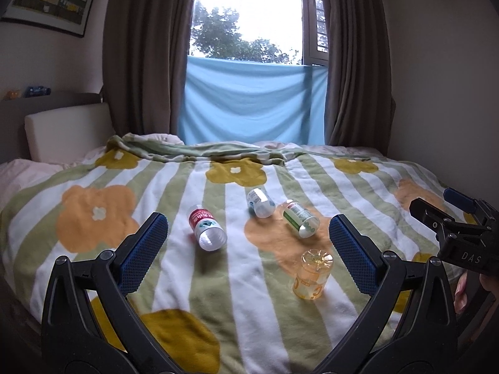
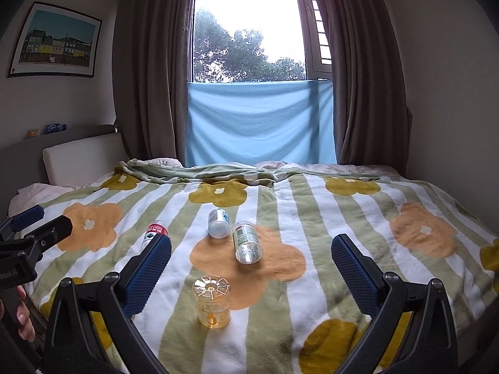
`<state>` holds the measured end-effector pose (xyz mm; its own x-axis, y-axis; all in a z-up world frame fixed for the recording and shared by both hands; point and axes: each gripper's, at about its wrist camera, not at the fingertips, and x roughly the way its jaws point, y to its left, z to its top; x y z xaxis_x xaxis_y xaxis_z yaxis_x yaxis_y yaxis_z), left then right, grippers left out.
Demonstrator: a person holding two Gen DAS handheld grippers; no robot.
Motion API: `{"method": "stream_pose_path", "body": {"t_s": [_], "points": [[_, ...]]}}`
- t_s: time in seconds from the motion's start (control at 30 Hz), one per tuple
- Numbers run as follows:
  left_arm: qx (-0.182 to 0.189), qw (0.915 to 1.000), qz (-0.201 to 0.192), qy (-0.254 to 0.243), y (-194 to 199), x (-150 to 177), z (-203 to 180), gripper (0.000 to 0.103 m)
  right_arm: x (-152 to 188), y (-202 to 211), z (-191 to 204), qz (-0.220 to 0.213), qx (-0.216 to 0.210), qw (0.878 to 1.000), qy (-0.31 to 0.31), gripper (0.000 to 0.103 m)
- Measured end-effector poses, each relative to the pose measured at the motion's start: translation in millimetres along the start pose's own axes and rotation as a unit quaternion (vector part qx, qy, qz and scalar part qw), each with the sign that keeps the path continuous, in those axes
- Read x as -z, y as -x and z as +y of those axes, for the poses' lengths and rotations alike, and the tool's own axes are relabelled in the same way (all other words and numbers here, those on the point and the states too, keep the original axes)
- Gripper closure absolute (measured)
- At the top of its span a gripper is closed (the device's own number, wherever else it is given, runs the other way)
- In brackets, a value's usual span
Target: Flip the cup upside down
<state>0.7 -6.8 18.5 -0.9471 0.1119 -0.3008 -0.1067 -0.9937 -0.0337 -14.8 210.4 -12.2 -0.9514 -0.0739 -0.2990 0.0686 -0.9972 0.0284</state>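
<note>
A clear yellow cup (image 1: 312, 275) stands upside down on the flowered blanket, base up; it also shows in the right wrist view (image 2: 212, 302). A red-label cup (image 1: 207, 227) (image 2: 152, 233), a blue-label cup (image 1: 260, 203) (image 2: 218, 222) and a green-label cup (image 1: 300, 218) (image 2: 247, 242) lie on their sides behind it. My left gripper (image 1: 248, 246) is open and empty, above the near blanket. My right gripper (image 2: 251, 265) is open and empty, with the yellow cup just left of its middle. Each gripper shows at the edge of the other's view (image 1: 452, 218) (image 2: 28, 233).
The bed's blanket (image 1: 156, 193) spreads wide with folds at the far side. A white headboard cushion (image 1: 68, 131) stands at left. Brown curtains (image 1: 140, 62) and a blue cloth (image 1: 249, 103) hang at the window behind.
</note>
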Motion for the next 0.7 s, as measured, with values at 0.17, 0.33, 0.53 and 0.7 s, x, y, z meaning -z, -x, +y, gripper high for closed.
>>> {"method": "stream_pose_path", "body": {"t_s": [0.17, 0.33, 0.53, 0.7], "points": [[-0.003, 1.0000, -0.005, -0.008, 0.0, 1.2, -4.6, 0.000, -0.6, 0.5, -1.1, -0.002, 0.005, 1.000, 0.004, 0.000], [-0.001, 0.9999, -0.006, -0.011, -0.7, 1.6, -7.6, 0.000, -0.4, -0.4, -1.7, -0.001, 0.006, 1.000, 0.004, 0.000], [-0.004, 0.9998, -0.010, -0.014, -0.3, 1.4, -8.7, 0.000, -0.5, -0.3, -2.9, -0.002, 0.007, 1.000, 0.004, 0.000], [-0.004, 0.9999, -0.011, -0.013, 0.0, 1.8, -8.6, 0.000, -0.8, -0.9, -5.2, -0.004, 0.009, 1.000, 0.004, 0.000]]}}
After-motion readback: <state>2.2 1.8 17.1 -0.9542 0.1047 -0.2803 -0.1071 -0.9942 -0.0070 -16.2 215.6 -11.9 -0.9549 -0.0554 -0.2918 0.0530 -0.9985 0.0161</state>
